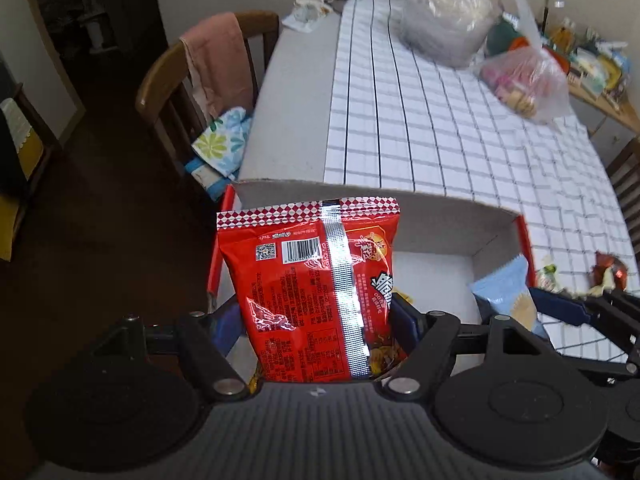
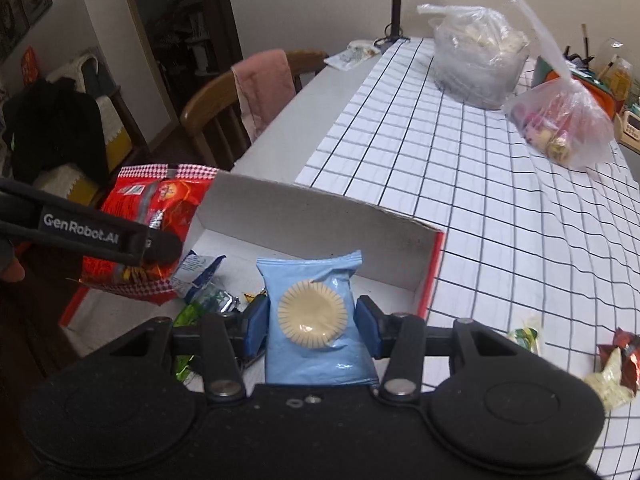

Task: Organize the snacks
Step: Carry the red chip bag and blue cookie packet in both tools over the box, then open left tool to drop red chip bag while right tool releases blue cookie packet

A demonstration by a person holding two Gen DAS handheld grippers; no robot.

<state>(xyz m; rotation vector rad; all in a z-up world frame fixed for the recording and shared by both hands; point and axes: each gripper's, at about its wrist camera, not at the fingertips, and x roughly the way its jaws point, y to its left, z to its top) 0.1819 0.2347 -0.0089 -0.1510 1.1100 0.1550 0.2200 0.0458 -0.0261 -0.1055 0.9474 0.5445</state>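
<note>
- Checked white cloth covers most of the table [image 2: 460,184]; two knotted plastic bags [image 2: 480,60] sit toward its far end beside a lamp base, and a wooden chair [image 1: 200,80] with a pink cloth draped over it stands at the far-left edge.
- At the table's near-left corner sits an open box [image 2: 320,216], white inside with red outer walls, and a few small wrapped snacks already lie on its floor.
- Left gripper [image 1: 320,312] has its jaws pinching a red snack packet [image 1: 312,280] by its side edges, held upright over the box's left end, probably so it can drop straight in.
- Right gripper [image 2: 312,320] clamps a light-blue biscuit packet [image 2: 316,320] the same way, above the box's near wall.
- Both packets seem to be poised for release into the box; neither is touching its floor as far as the views show.
- Loose wrapped snacks [image 2: 608,364] are lying on the cloth by the near-right edge, likely next in line.
</note>
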